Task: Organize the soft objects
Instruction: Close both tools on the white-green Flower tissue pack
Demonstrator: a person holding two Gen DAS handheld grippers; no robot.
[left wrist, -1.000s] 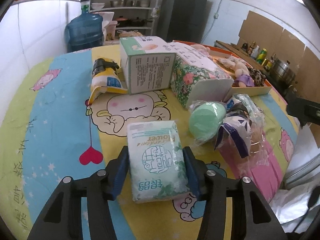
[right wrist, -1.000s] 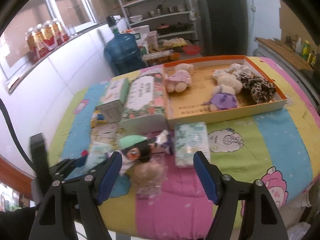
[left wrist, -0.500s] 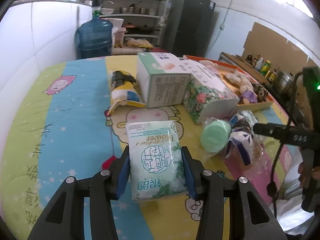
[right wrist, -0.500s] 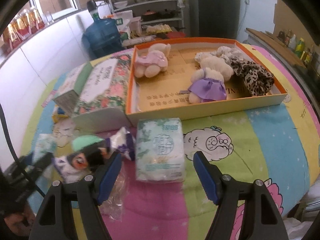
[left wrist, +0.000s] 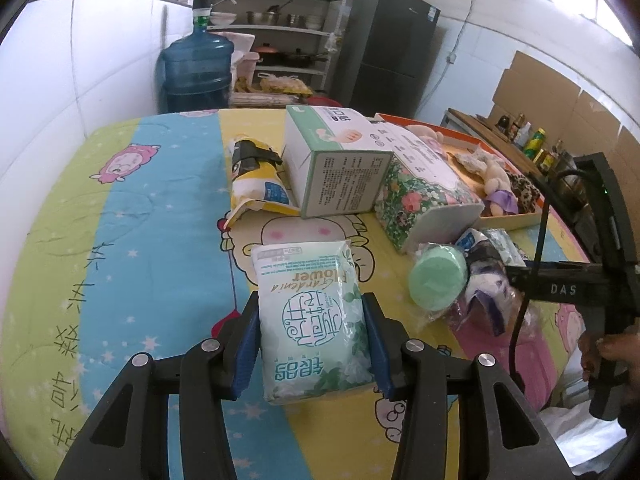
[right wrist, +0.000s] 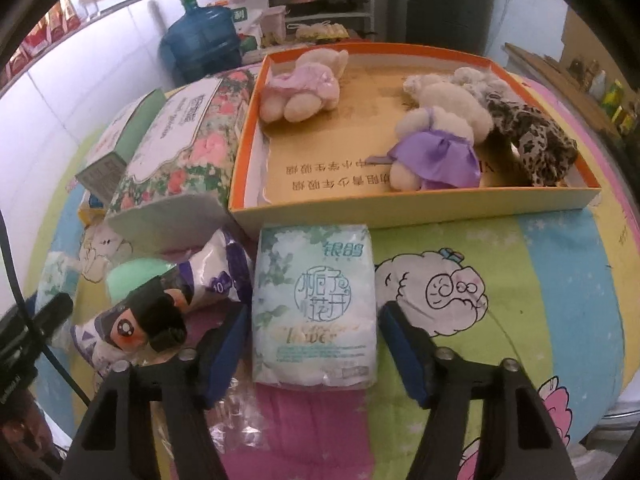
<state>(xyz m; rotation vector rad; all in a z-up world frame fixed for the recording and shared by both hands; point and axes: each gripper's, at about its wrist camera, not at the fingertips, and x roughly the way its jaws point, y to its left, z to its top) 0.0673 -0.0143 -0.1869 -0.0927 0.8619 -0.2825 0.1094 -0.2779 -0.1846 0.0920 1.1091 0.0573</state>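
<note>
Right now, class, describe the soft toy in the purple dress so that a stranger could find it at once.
Start at the orange-rimmed cardboard tray on the cartoon bedspread. Inside it, toward its near right side, lies a cream plush toy in a purple dress. The toy in pink lies at the far left and a leopard-print toy sits beside it; only this one wears purple.

Two white-green tissue packs: one (left wrist: 312, 320) raised off the cartoon blanket (left wrist: 120, 240), clamped at both sides; the other (right wrist: 314, 312) flat on the blanket just in front of the orange tray (right wrist: 400, 210). Tray holds plush toys: pink-dressed (right wrist: 304, 88), purple-dressed (right wrist: 436, 144), leopard-print (right wrist: 536, 140). Bagged doll with green cap (right wrist: 140, 312) lies left of the flat pack.
</note>
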